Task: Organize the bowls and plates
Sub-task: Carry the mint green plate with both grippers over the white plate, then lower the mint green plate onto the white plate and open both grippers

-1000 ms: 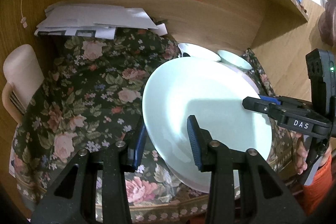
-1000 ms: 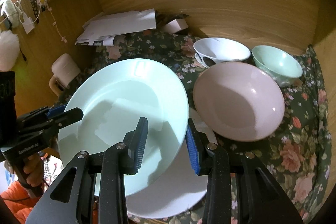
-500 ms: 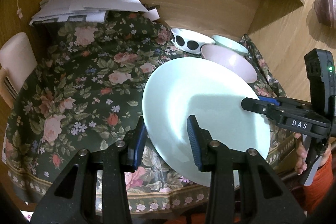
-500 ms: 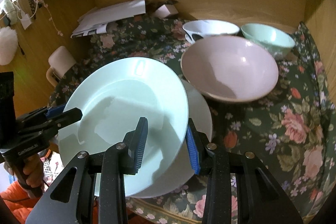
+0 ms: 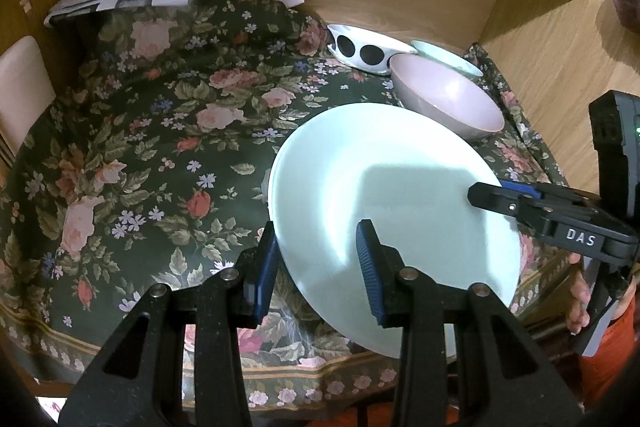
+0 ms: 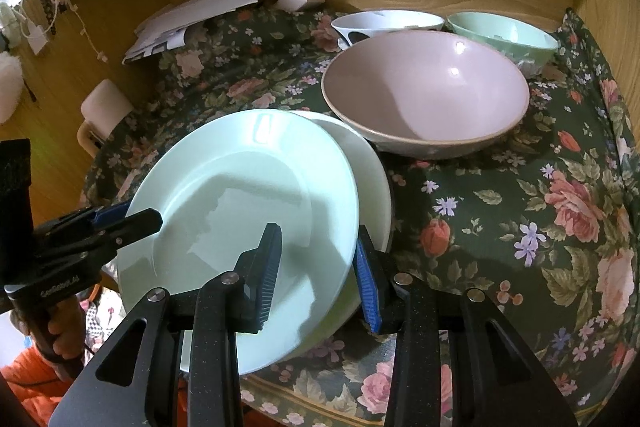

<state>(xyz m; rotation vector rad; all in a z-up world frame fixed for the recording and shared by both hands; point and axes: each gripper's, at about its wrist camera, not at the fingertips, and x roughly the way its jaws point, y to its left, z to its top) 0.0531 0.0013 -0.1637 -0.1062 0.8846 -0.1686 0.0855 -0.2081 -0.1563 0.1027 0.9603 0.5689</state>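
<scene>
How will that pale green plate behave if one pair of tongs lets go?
The pale green plate looks glazed and glossy, so probably slippery. Held only at opposite rims by the left tongs and right tongs, it would likely tip onto the white plate and might chip.

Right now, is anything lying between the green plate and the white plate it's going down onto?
Nothing visible. The green plate, gripped at opposite rims by both tools, sits directly over the white plate; the pink bowl stands just behind, clear of them.

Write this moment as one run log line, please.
left claw: grips mint plate rim | right claw: grips opposite rim | below: white plate | pink bowl: beside
</scene>
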